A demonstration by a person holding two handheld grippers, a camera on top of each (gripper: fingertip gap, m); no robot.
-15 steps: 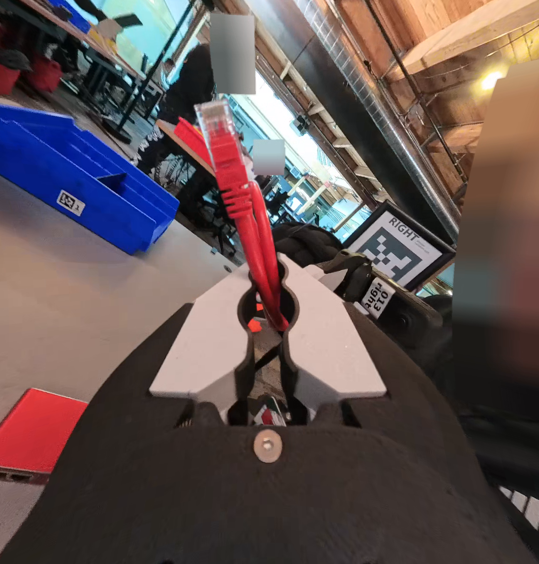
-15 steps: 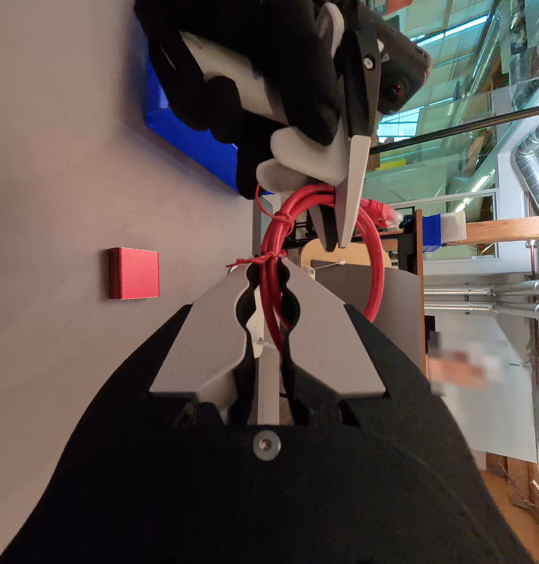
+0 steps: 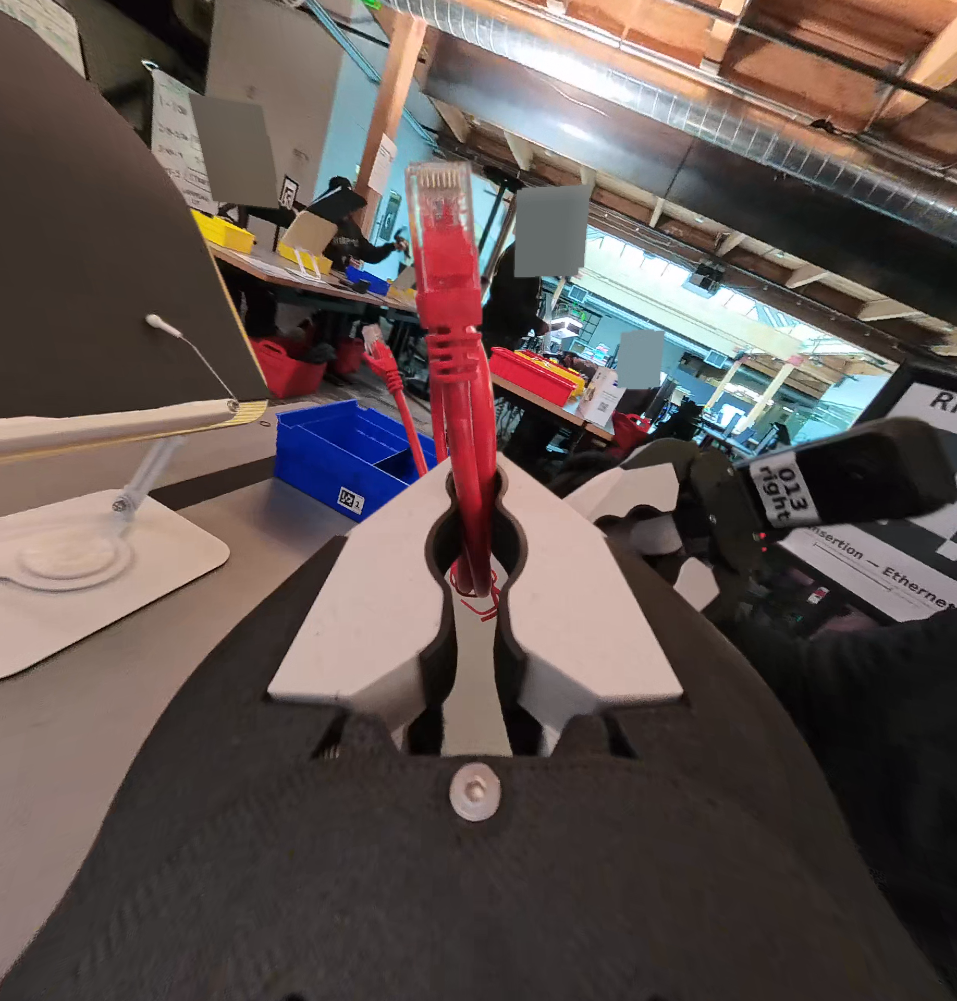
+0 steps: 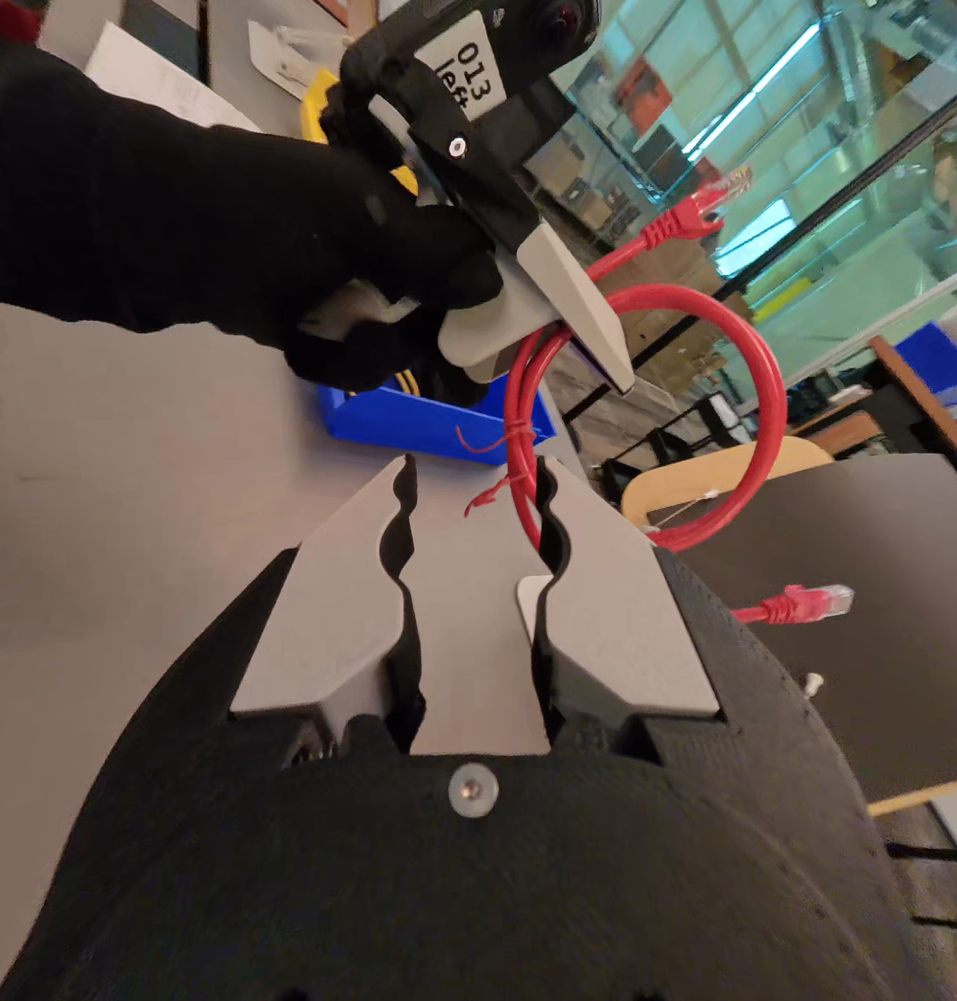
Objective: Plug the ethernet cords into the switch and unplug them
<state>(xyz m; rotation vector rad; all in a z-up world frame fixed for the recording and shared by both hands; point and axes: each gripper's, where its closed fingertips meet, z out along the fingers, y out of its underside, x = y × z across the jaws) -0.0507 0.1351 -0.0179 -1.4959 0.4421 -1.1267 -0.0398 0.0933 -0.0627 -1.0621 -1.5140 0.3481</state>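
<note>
A: Grey counter (image 4: 113, 487), matte. On it a blue bin (image 3: 346, 460) and a white stand base (image 3: 86, 563). No switch in either view.

B: Logged. Left hand-held gripper (image 3: 473, 482)?

A: Pressed together on the red cord (image 4: 758, 433), pinching two strands of it just below one plug (image 3: 441, 227), which stands up past the fingertips. A gloved hand (image 4: 324, 260) holds this gripper, seen in the right wrist view.

B: Right hand-held gripper (image 4: 473, 466)?

A: Spread. The coil hangs in the gap, against the right finger (image 4: 601, 596); whether it touches I cannot tell. Nothing pinched.

B: Cord's position?

A: Off the counter, hanging in a loop from the left gripper. Still bundled by thin red twist ties (image 4: 511, 436). The second plug (image 4: 806, 601) points out to the right.

B: Handling estimate?

A: Light, springy, holds its curl. The jacket looks smooth, so it may slide in a loose pinch. The clear plug tips and their latches look fragile. I would grip the ribbed boot (image 3: 457, 352) behind a plug, not the tip.
</note>
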